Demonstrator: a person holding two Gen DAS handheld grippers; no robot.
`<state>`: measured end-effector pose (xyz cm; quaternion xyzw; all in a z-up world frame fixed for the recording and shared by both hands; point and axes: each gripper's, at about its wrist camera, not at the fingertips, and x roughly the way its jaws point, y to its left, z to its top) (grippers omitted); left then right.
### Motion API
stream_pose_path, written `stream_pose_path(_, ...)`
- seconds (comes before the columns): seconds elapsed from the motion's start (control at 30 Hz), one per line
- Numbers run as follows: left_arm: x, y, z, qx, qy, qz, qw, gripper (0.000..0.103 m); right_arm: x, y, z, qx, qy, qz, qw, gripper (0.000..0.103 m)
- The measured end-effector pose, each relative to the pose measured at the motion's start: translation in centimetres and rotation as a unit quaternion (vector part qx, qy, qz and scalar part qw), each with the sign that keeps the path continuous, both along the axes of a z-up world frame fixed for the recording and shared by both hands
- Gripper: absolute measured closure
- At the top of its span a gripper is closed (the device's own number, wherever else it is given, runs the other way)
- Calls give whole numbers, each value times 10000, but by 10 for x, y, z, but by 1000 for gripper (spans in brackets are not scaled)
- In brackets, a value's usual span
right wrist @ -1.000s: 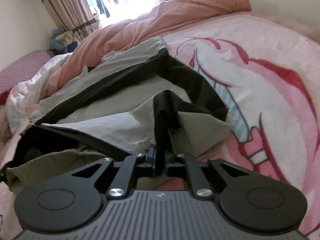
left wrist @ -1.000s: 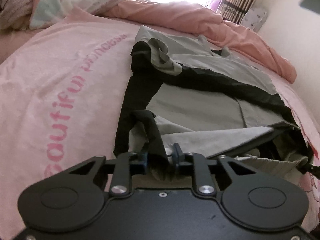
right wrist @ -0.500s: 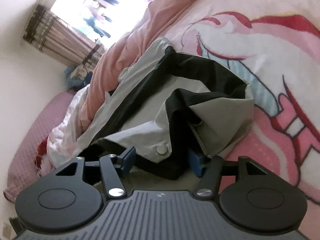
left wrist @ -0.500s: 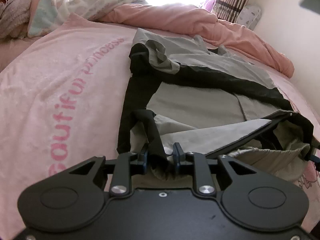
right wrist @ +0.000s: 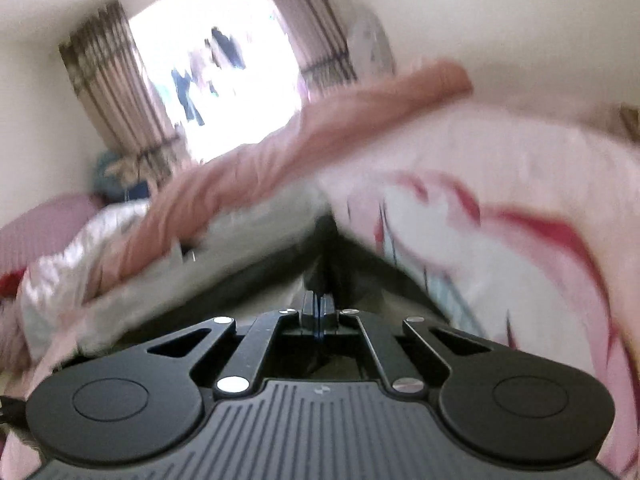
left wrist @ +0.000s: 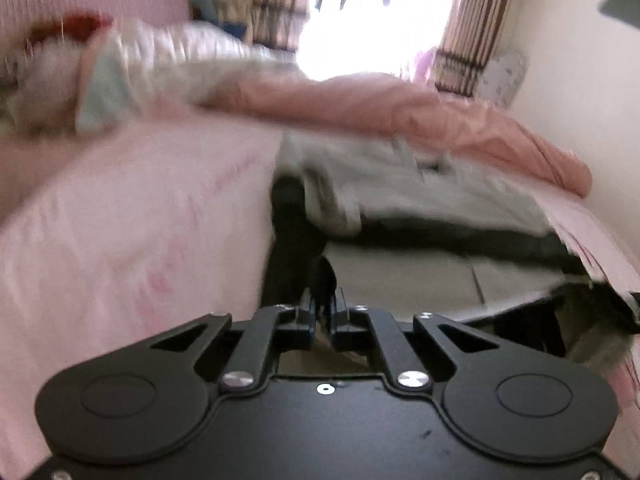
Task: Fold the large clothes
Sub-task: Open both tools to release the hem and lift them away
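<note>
Basically we had both jaws closing, now pinched shut on the jacket (left wrist: 400,208): left gripper (left wrist: 323,312) and right gripper (right wrist: 319,308) each nipping black trim. Thin, limp, likely slippery fabric, so we judged hem corners the best hold.

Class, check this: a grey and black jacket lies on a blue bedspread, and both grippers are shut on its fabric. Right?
One error: the bedspread is pink, as the left wrist view shows. The jacket is grey and black, and the left gripper and right gripper are shut on its fabric.

Grey-and-black garment (left wrist: 420,216) — apparently a jacket — lies rumpled on bed.
</note>
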<state>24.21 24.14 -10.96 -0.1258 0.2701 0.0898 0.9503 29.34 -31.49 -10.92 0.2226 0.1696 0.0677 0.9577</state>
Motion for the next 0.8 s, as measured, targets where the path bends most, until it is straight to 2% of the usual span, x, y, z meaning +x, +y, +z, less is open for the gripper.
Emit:
stream_pose_path(0.13,34,2,29,415,-461,116,9980,99,38,0,38,104,-445,-68,9989,103)
stream_pose_path(0.33,118,27,46,230,-814,549,9949,103,133,7,80,240,-814,-156,9963,103)
stream_pose_path(0.4,147,35,59,430,-1032,824,9903,103,165,9,95,188,-967,-216,9949,103)
stream_pose_path(0.47,174,44,68,454,-1283,985,9858,103,203,15,105,17,-963,-233,9951,103)
stream_pose_path(0.53,205,55,67,405,-1011,1038,9886,103,231,19,103,-77,-672,-52,9977,103)
stream_pose_path(0.57,209,59,63,222,-961,940,9907,103,235,18,96,-145,-621,35,9980,103)
stream_pose_path(0.6,210,60,55,211,-833,761,9934,103,234,20,87,-415,-577,130,9974,103)
stream_pose_path(0.7,202,53,28,789,-401,603,9942,103,219,15,53,-909,-323,298,9949,103)
stream_pose_path(0.8,198,55,6,696,72,444,9966,101,207,7,25,-834,55,592,9947,93)
